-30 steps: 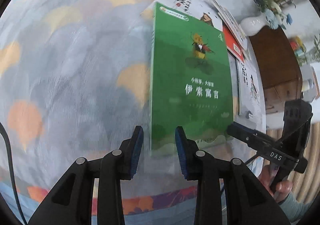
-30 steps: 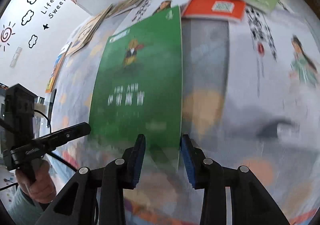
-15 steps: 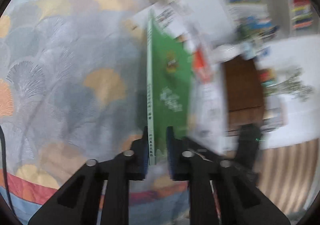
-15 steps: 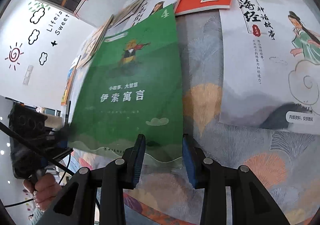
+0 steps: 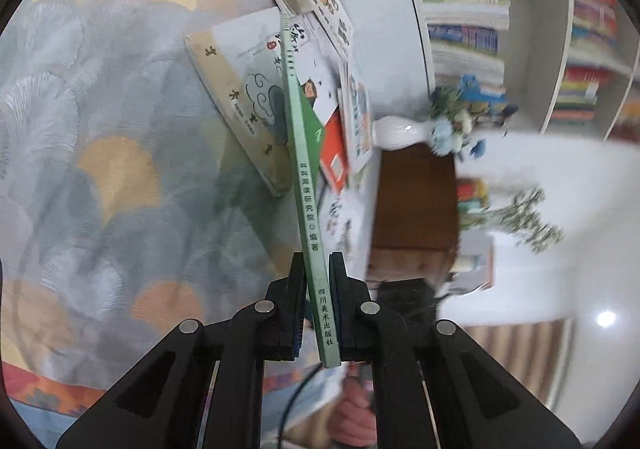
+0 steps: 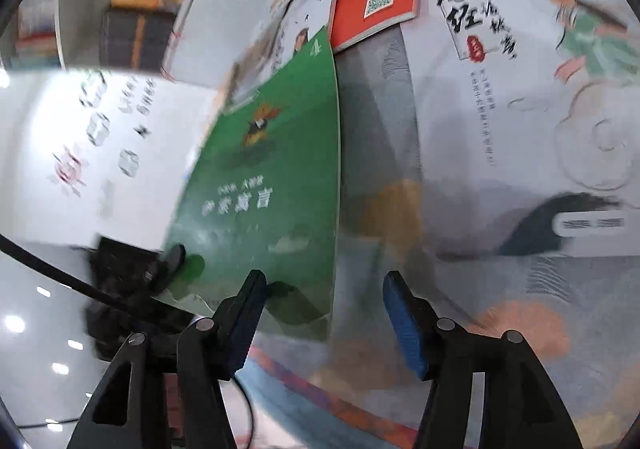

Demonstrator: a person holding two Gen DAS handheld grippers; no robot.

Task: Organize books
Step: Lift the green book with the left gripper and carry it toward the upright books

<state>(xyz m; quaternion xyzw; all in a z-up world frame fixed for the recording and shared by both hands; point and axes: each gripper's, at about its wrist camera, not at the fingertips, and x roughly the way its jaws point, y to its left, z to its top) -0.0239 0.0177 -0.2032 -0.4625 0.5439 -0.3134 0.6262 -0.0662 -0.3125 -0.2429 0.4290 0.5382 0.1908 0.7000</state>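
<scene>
My left gripper (image 5: 318, 269) is shut on the spine of a thin green book (image 5: 308, 201), held edge-on above the patterned tablecloth (image 5: 100, 129). In the right wrist view the same green book (image 6: 272, 185) shows its cover, tilted up off the cloth, with the left gripper's fingers (image 6: 172, 261) clamped on its lower left corner. My right gripper (image 6: 324, 313) is open and empty, just below the book's near edge.
Several books lie on the cloth: a white and tan one (image 5: 248, 101), a red one (image 6: 376, 5), a large white illustrated one (image 6: 532, 97). A white vase of flowers (image 5: 404, 133) stands on a brown cabinet (image 5: 416, 205). Bookshelves (image 5: 500, 9) line the wall.
My left gripper closed on the green book's spine and lifted it on edge. My right gripper let go, opened wide and drew back a little.
</scene>
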